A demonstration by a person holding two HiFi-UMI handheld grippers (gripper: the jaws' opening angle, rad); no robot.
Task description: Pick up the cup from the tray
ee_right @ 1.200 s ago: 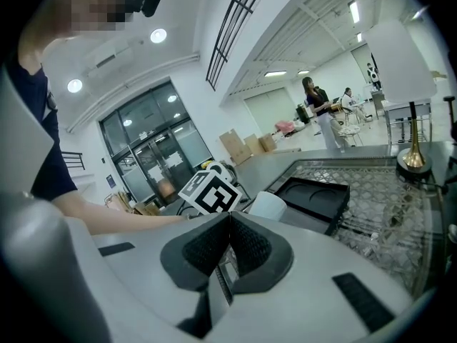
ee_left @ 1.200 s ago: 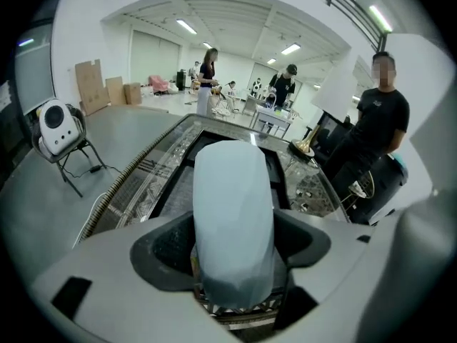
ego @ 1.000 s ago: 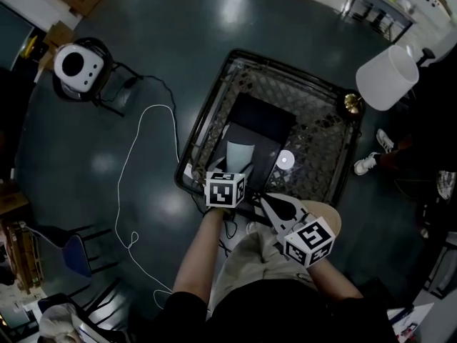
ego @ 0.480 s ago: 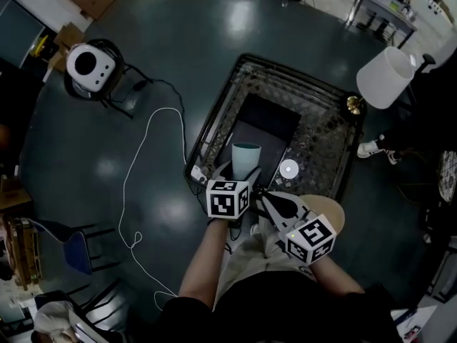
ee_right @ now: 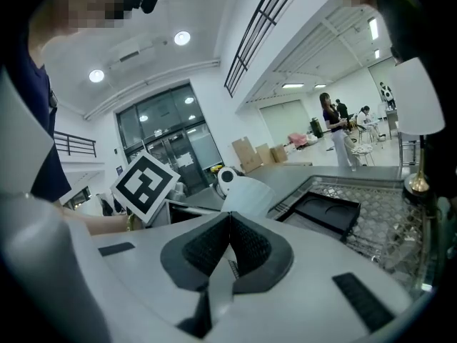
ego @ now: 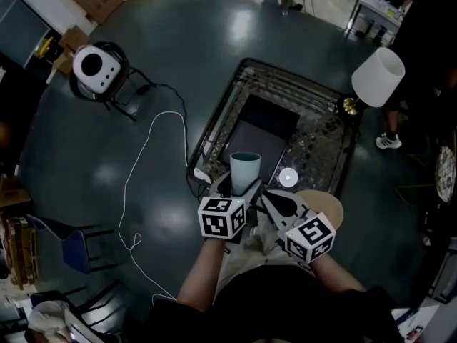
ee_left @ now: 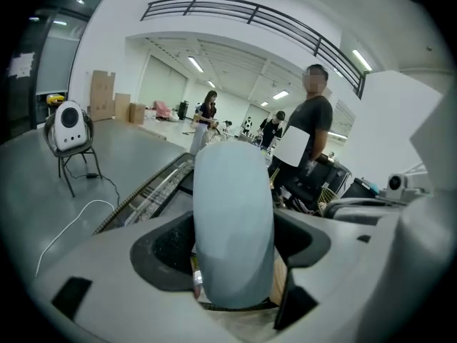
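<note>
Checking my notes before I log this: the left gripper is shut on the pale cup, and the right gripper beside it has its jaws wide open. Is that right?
Not quite. The right gripper has its jaws closed together with nothing between them, as the right gripper view shows. The rest stands: the left gripper is shut on the pale cup, with the right gripper beside it.

**Kit and clothes, fwiw**

The left gripper (ee_left: 233,249) and right gripper (ee_right: 230,224) are done in pale grey shells with dark pads (ee_right: 203,252). A white cube (ego: 223,218) with black square markers is mounted on each. A black top (ego: 278,306) and beige bottoms (ego: 239,266) are worn.
</note>
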